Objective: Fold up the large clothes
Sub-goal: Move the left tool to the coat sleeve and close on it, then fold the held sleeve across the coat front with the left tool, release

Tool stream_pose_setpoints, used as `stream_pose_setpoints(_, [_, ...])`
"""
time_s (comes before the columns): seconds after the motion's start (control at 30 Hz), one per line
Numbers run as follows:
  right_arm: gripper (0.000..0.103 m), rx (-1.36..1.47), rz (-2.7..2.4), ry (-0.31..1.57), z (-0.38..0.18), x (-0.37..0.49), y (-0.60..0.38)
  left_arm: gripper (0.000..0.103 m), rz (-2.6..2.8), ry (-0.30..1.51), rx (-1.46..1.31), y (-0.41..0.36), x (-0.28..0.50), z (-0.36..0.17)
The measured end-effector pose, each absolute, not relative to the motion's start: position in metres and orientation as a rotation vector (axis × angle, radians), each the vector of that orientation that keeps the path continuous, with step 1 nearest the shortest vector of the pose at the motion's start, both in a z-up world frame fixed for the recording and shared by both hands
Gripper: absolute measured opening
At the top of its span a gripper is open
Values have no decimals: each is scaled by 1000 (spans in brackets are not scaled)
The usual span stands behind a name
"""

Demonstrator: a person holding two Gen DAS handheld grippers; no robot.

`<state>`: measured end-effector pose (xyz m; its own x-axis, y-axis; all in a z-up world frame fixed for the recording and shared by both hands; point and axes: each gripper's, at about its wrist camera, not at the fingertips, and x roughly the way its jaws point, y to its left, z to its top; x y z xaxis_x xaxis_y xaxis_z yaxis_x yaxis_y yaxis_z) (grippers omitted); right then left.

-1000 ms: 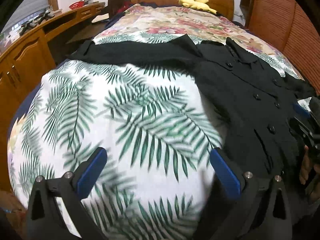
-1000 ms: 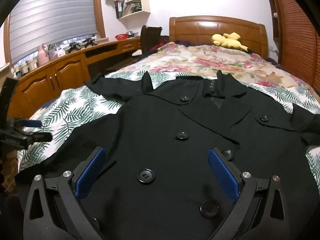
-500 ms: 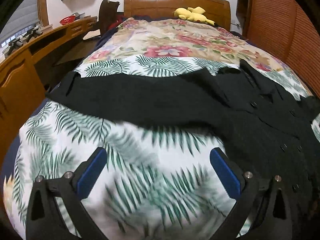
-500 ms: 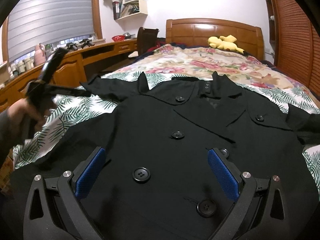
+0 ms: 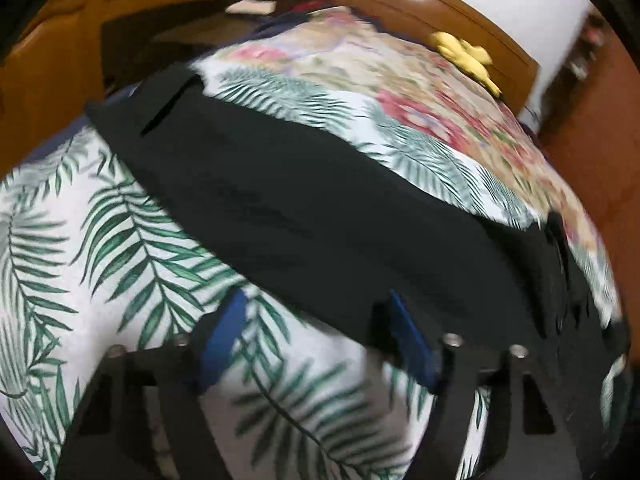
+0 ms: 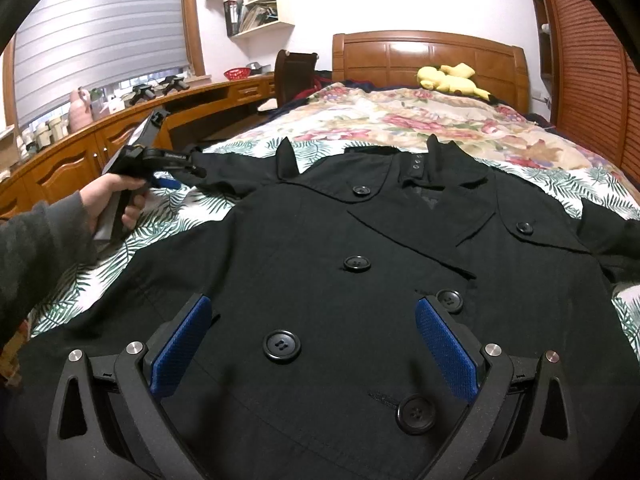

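Observation:
A black double-breasted coat (image 6: 360,280) lies flat, front up, on the bed's palm-leaf sheet (image 5: 120,240). Its left sleeve (image 5: 300,200) stretches out across the sheet. My left gripper (image 5: 316,304) points down at the sleeve's near edge. Its jaws are closing, with the sleeve's hem right at the fingertips and mostly sheet between the blue pads (image 5: 222,336); nothing is pinched. In the right wrist view a hand holds the left gripper (image 6: 180,174) over that sleeve. My right gripper (image 6: 314,312) hovers open above the coat's lower front, with a large button (image 6: 281,345) between its fingers.
A floral quilt (image 6: 400,120) covers the far half of the bed, with a yellow plush toy (image 6: 448,78) by the wooden headboard (image 6: 428,56). A wooden desk and cabinets (image 6: 80,160) run along the left side, and a slatted wardrobe (image 6: 588,60) stands on the right.
The left gripper has swept forward over the sheet to the sleeve, rolled sideways, and its jaws have narrowed. The right gripper has stayed still over the coat's front.

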<state>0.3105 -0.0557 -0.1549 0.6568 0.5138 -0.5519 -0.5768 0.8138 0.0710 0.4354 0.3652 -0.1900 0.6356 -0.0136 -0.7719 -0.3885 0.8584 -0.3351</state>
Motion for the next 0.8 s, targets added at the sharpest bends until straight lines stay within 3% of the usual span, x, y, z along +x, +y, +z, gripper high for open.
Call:
stream_pose_setpoints(0.2, [103,-105,620,588,-154,310,-57,55,262,860,-574,373,441,-195])
stream_pose_setpoints(0.23, [103,-105,621,589,-154,310,-58,47,259,855,-563,372,443,-195])
stream_pose_setpoints(0.27, [103,-105,620,588,-155,310,-58,29,260,850,-554,371,444,-194])
stream_pose_setpoints(0.33, [103,-104,621,591,-155,311,-58,2,270,838,-549,372,447,-191])
stream_pose_setpoints(0.53, [103,-105,620,589,-155,310,-58,0,237,770,-407,345,453,-143])
stream_pose_setpoints(0.8, [103,-88,619,572,-153,309,-61,0,6,692,-207,230,429,-51])
